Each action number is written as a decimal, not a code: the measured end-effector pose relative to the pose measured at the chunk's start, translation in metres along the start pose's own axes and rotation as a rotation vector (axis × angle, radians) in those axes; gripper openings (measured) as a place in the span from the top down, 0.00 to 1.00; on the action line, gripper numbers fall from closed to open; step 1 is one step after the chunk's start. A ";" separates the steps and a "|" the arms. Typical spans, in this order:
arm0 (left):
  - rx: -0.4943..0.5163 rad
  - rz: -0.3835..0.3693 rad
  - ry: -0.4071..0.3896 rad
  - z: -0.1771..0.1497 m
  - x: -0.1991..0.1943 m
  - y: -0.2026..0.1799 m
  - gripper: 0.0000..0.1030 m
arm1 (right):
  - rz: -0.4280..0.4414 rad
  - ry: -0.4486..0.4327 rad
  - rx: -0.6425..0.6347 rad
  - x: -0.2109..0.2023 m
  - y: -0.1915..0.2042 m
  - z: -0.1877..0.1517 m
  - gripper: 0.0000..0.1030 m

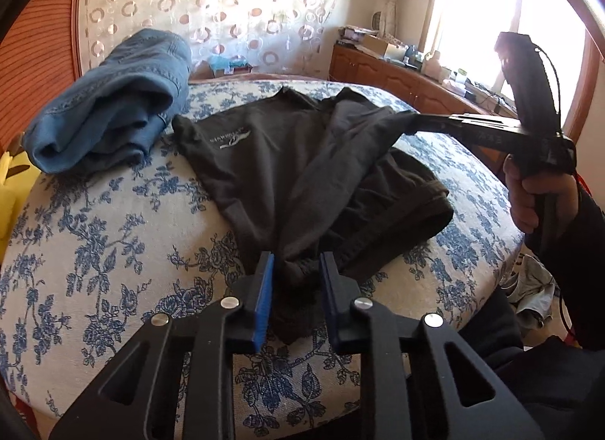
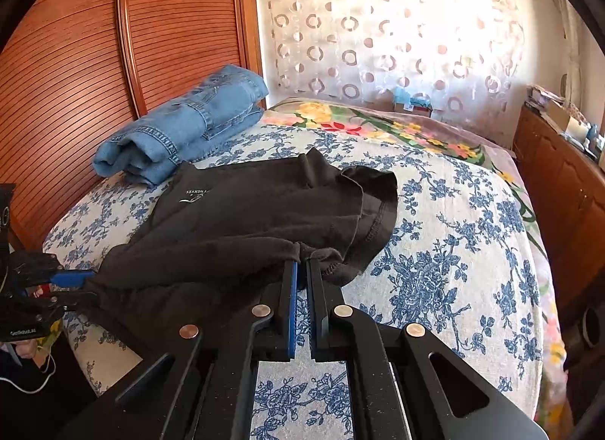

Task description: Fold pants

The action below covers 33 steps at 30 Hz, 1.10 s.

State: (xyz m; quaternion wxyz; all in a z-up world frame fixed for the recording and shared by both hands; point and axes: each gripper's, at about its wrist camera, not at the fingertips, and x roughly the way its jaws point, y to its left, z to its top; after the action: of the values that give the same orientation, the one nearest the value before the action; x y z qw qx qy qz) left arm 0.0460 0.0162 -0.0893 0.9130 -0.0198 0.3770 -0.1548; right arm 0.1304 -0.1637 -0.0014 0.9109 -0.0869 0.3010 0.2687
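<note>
A bed covered by a cream sheet printed with blue flowers (image 2: 453, 235) fills both views; a brighter blanket with yellow, red and green blossoms (image 2: 378, 126) lies across its far end. On the sheet lie the dark grey, soft cotton pants (image 1: 272, 160), crumpled, with a small pale logo facing up. The left gripper (image 1: 297, 269) has its blue-padded jaws drawn in on a bunched near edge of the pants. The right gripper (image 2: 301, 269) has its jaws pressed together on a hem at the opposite side, lifting that corner off the sheet. A folded pair of blue denim jeans (image 2: 189, 126) rests beside the pants, near the ribbed reddish wooden headboard (image 2: 94, 61). A sheer curtain patterned with rings (image 2: 397, 35) hangs behind the bed, and a low wooden cabinet (image 1: 397, 76) stands under a bright window (image 1: 480, 5).
</note>
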 end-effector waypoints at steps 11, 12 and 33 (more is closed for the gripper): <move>-0.037 -0.033 -0.049 0.001 -0.012 0.003 0.91 | 0.000 -0.045 -0.041 0.012 0.002 0.045 0.96; -0.038 -0.033 -0.054 0.000 -0.015 0.002 0.91 | 0.004 -0.051 -0.046 0.016 0.005 0.052 0.96; -0.090 -0.028 -0.036 -0.019 -0.027 0.014 0.92 | 0.180 0.038 -0.168 0.141 0.086 0.131 0.88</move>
State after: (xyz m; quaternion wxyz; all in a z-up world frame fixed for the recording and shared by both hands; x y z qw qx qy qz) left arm 0.0184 0.0390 -0.0872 0.9155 -0.0688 0.3668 -0.1501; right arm 0.2441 0.0122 0.0202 0.8667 -0.1407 0.3011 0.3719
